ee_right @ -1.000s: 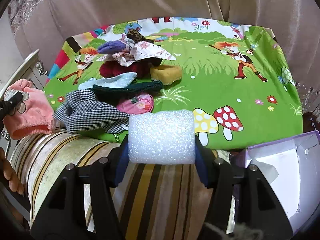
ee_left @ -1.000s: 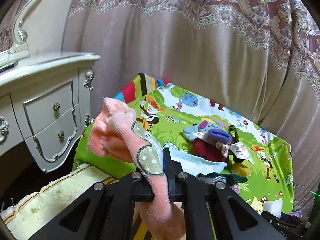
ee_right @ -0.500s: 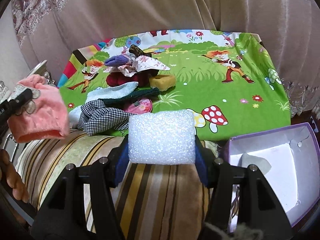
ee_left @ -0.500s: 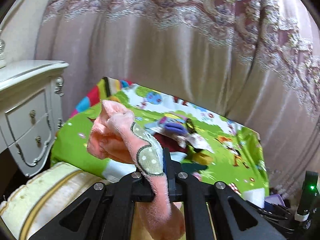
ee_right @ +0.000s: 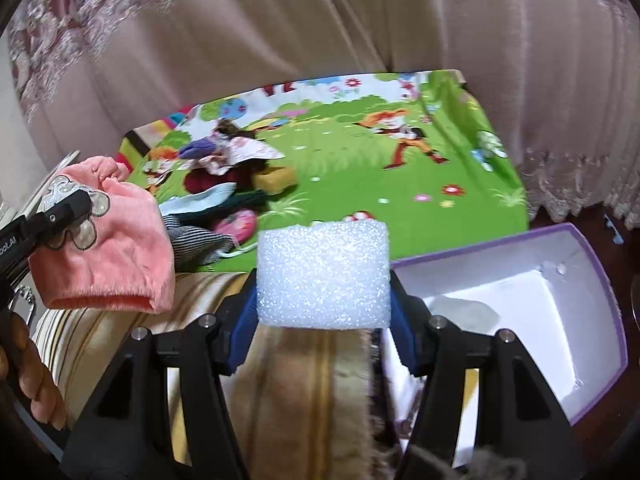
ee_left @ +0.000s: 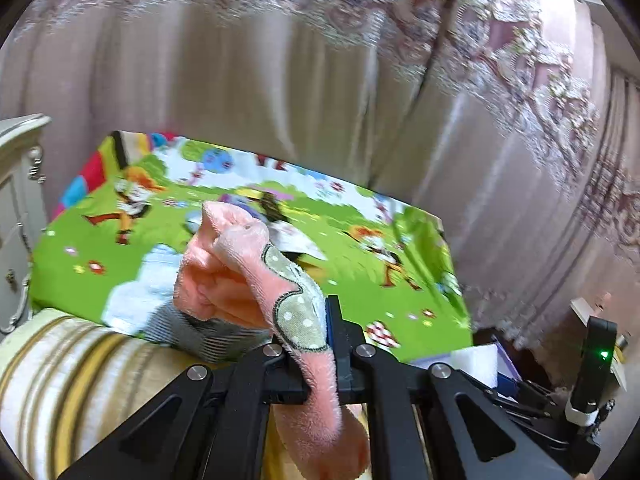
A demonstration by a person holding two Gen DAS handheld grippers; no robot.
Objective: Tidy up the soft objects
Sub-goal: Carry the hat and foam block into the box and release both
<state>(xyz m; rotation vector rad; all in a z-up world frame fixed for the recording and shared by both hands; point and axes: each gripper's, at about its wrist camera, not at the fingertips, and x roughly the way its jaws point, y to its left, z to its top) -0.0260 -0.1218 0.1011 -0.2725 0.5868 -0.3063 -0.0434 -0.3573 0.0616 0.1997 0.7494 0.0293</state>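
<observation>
My left gripper [ee_left: 320, 336] is shut on a pink fleece hat [ee_left: 256, 280] with a grey dotted patch. The same pink hat [ee_right: 108, 248] hangs at the left of the right wrist view, held in the air. My right gripper [ee_right: 322, 280] is shut on a white foam block [ee_right: 323, 276], its blue pads pressing both sides. A purple box [ee_right: 532, 320] with a white inside lies open at the lower right, just right of the foam. A pile of soft things [ee_right: 228, 184] sits on the green cartoon mat [ee_right: 360, 168].
A striped cushion edge [ee_right: 312, 392] runs below both grippers. Pink curtains [ee_left: 280, 80] hang behind the mat. A white dresser [ee_left: 16, 184] stands at the far left. A person's fingers [ee_right: 36, 384] show at the lower left of the right wrist view.
Both grippers have moved right and risen a little with their loads. The dresser has slid out of the left view, and the purple box has come further into the right view.
</observation>
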